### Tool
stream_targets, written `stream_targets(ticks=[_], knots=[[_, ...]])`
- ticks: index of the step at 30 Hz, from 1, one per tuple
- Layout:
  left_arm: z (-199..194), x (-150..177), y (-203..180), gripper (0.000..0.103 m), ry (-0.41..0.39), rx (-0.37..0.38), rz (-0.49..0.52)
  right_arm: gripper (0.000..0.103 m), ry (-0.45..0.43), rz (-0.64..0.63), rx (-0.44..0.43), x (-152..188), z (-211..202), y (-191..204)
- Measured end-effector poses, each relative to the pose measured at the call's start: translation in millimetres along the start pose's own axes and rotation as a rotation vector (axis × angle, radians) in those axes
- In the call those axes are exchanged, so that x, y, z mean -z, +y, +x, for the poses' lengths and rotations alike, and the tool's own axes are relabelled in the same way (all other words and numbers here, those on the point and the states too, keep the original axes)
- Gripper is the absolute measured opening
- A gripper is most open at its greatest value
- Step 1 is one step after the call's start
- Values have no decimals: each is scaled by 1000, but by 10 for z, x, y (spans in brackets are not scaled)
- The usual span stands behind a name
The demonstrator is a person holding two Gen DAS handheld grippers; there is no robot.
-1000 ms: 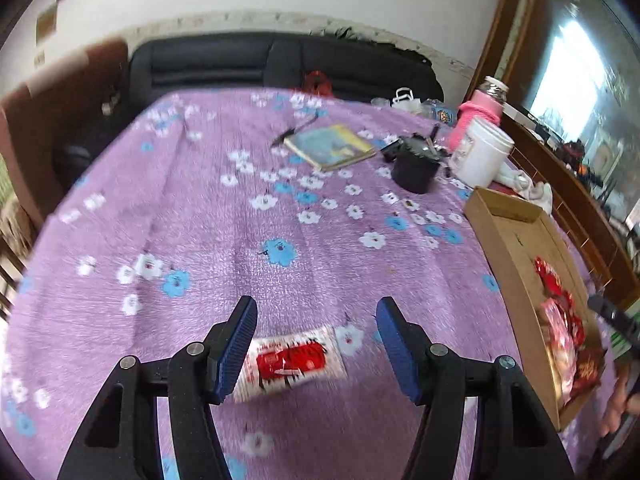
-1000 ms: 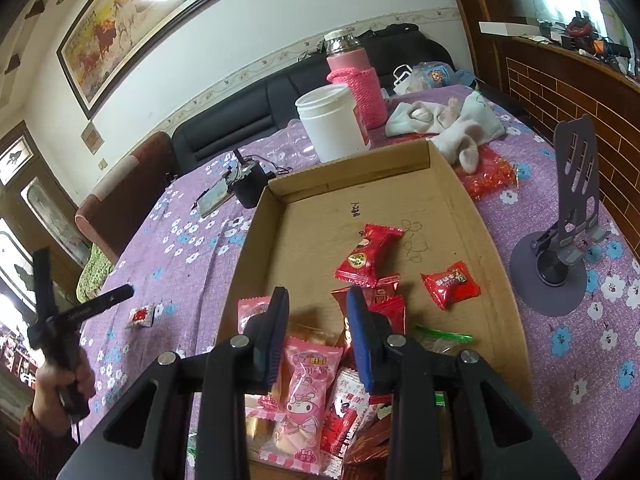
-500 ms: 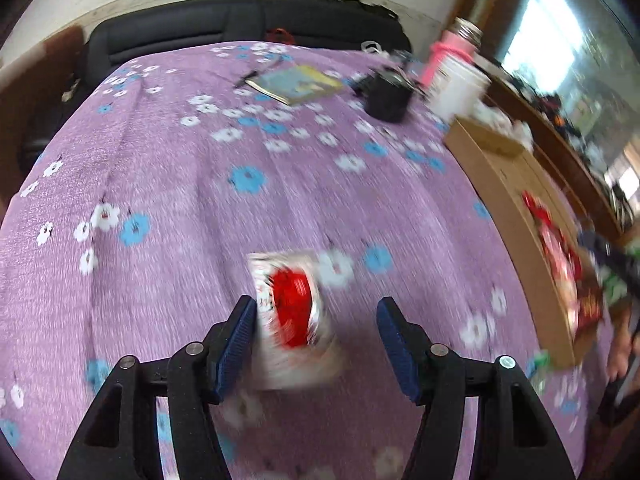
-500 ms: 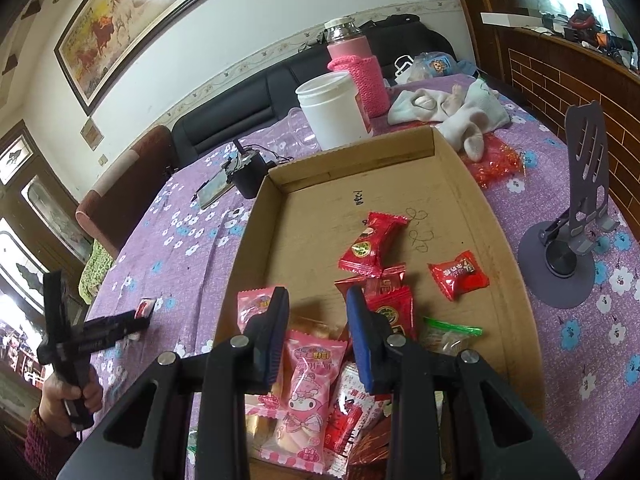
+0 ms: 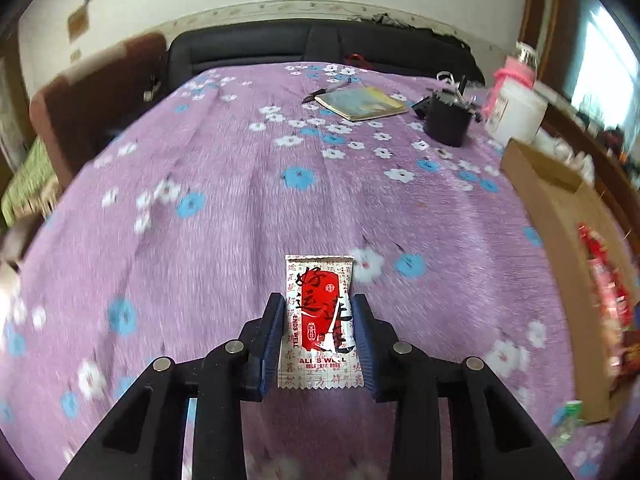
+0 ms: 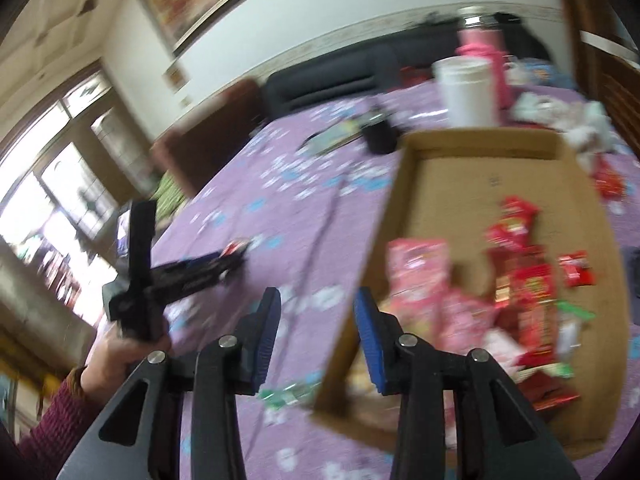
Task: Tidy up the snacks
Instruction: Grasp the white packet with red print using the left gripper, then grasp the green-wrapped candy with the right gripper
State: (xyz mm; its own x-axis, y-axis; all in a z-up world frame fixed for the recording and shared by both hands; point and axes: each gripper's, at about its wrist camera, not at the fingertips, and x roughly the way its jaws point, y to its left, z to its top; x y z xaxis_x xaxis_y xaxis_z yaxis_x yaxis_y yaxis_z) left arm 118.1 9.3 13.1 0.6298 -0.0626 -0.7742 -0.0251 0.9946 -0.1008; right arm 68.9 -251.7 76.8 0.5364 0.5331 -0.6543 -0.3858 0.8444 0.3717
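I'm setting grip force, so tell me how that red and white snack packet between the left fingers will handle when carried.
The snack packet looks like a thin, flat foil sachet, so probably very light. The left gripper pinches only its side edges, so it may buckle or slip if squeezed harder. Its glossy wrapper suggests low friction against the fingers; moderate force seems wisest.

I see a table under a purple flowered cloth (image 5: 240, 184); on it at one o'clock lie a yellow-edged booklet (image 5: 360, 103), a black pot (image 5: 447, 122), and at three o'clock a shallow cardboard tray (image 5: 560, 216).
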Motion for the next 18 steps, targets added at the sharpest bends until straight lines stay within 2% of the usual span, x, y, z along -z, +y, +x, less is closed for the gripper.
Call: stream_targets(ticks=[4, 8, 14, 18], knots=[[-101, 138, 78, 36, -32, 49, -41, 37, 81, -74, -72, 86, 166, 250], [-101, 134, 136, 36, -36, 90, -65, 38, 168, -125, -57, 167, 390, 481], [-110, 130, 105, 36, -33, 97, -24, 47, 263, -231, 105, 193, 623, 777], [-104, 126, 88, 36, -29, 97, -5, 47, 345, -279, 219, 219, 775, 788]])
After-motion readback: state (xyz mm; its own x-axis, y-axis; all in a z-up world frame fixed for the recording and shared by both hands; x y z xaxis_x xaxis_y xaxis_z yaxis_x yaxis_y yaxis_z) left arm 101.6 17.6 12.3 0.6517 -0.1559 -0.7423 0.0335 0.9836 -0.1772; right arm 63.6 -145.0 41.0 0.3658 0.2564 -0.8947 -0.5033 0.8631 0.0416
